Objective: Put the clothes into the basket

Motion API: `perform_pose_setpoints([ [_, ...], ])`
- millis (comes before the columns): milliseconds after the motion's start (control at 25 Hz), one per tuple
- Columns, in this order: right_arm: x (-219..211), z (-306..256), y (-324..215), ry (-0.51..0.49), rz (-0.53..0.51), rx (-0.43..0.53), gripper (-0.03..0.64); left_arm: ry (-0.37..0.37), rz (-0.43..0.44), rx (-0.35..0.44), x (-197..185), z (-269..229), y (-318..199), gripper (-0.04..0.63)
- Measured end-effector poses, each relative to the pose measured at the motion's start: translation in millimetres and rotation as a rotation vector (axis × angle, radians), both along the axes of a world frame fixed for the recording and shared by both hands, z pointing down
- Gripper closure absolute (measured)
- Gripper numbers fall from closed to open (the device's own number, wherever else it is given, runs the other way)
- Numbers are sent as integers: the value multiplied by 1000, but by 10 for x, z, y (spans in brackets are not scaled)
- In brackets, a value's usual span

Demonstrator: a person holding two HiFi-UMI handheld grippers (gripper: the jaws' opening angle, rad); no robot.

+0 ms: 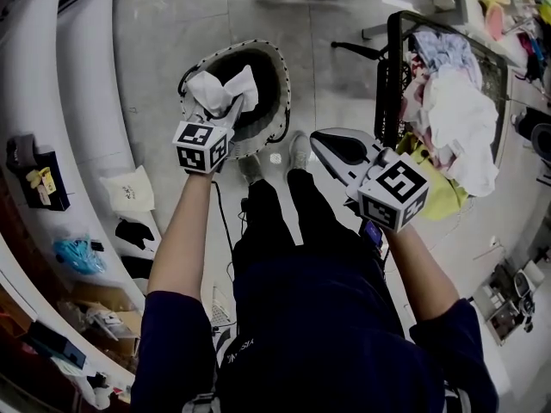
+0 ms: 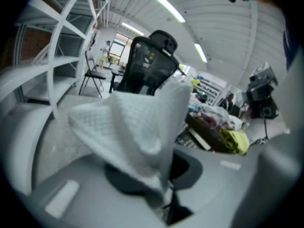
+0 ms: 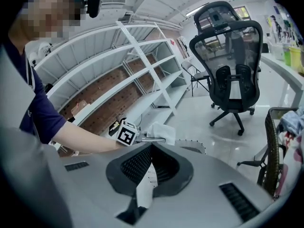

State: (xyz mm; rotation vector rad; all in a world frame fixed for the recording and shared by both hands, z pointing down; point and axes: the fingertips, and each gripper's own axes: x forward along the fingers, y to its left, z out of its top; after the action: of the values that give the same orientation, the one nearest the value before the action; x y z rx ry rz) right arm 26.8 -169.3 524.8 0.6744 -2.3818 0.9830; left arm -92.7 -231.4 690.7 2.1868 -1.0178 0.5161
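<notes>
Gripping waffle-weave white cloth point(image 1: 225, 91), left claw point(image 1: 213, 117) over round white-rimmed basket point(image 1: 281, 74); right claw point(image 1: 320, 141) closed, empty, near clothes heap point(image 1: 452, 110).

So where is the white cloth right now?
Head view, upper left of centre: the white cloth is gripped in the left tongs, over the opening of the round basket on the floor.

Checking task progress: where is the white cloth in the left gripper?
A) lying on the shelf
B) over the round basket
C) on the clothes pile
B: the head view shows the left gripper holding the white cloth over the opening of the round basket.
</notes>
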Motion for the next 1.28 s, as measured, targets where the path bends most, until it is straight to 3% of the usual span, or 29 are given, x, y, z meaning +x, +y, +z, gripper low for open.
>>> perform_pose_setpoints([
  [240,-34,122,95,10,-18,-17,610,-81,40,-80,-13,459,124,506],
  [360,-65,146,128,10,-23,-24,609,-122,54,-106,-40,611,167,430],
  [600,-89,162,212,5,-20,-35,610,-117,46,-141,-79,640,184,382],
  [880,-172,69,215,-12,-16,-16,609,-114,40,-129,-127,467,257,380],
  [1080,-259,-77,182,-39,-4,14,609,-73,8,-86,-174,80,315,387],
  [1280,-375,-324,141,-79,0,61,610,-14,-9,-28,-178,-481,415,464],
])
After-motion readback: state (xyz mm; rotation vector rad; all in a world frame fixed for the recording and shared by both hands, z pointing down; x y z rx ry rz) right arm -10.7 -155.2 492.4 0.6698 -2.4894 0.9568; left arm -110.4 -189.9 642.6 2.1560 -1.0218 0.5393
